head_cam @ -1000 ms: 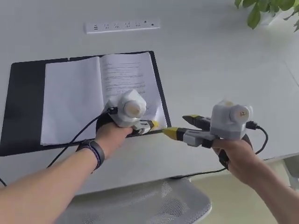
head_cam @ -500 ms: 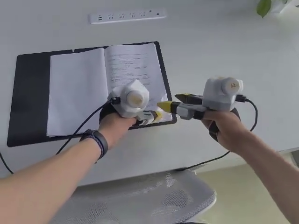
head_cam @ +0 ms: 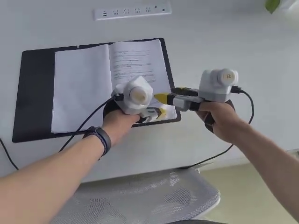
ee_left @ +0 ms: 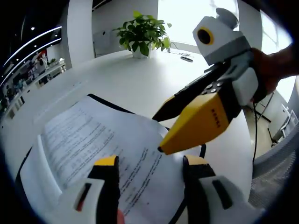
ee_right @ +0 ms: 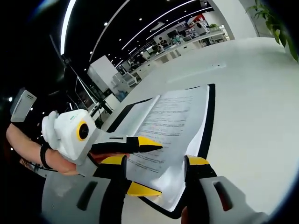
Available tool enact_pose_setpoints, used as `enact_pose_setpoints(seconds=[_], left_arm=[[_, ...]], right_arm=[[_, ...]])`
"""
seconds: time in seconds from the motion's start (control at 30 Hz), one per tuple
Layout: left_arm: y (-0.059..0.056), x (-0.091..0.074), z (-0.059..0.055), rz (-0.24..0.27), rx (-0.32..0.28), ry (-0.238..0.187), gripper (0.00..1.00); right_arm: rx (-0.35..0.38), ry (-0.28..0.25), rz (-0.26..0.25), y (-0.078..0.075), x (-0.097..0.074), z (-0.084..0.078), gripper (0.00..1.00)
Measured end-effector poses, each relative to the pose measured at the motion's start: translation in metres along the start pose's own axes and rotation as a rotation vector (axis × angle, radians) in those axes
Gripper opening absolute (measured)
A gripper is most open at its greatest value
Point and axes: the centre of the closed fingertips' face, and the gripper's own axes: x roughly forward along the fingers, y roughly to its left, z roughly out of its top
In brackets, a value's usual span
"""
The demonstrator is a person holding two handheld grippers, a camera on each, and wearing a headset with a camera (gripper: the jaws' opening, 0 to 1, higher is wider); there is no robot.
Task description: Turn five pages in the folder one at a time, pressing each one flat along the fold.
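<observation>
Folder [head_cam: 32, 93] open and flat toward the far left of the worktop [head_cam: 224, 42], black cover bare along its left side, near right corner not far from the worktop's near edge. On the left half, a blank-backed sheet [head_cam: 81, 88] lying flat, seemingly turned over already; how many lie beneath it, impossible to count. On the right half, a printed page [head_cam: 138, 63], flat too, no corner lifted, with edges of more sheets under it showing in the left gripper view.

Left gripper [head_cam: 156, 113] low over the near right corner of that printed page, jaws spread, nothing held, only paper below; touching or just above, not clear. Right gripper [head_cam: 168, 94] just beside it, reaching in from the folder's right edge, jaws likewise parted and empty, tips over the page's right margin.

Judged from this: between turns, no page in hand, no pressing along the fold [head_cam: 110, 70] under way. Left to do: pinching the corner of the printed page, carrying it over to the left, flattening it by the fold, then as many more as remain of the five. Tally not readable here.
</observation>
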Motion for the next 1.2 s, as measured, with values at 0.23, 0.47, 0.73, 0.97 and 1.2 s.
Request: enact_pose_setpoints(seconds=[0.23,0.47,0.73,0.97,1.2], left_arm=[[0.004,0.002,0.0,-0.005,-0.016,-0.009,0.54],[0.004,0.002,0.0,-0.016,-0.026,-0.008,0.55],[0.004,-0.001,-0.001,-0.021,-0.024,-0.002,0.55],[0.003,-0.003,-0.001,-0.028,-0.031,0.003,0.56],[0.003,-0.003,-0.002,-0.032,-0.03,0.002,0.52]], right_arm=[[0.036,-0.034,0.014,-0.002,-0.002,0.007,0.37],[0.054,-0.044,0.027,-0.003,-0.002,0.006,0.2],[-0.047,-0.012,0.013,0.009,0.0,0.003,0.16],[-0.063,-0.016,-0.011,0.006,-0.005,0.003,0.19],[-0.027,-0.021,-0.012,0.003,-0.01,-0.003,0.18]])
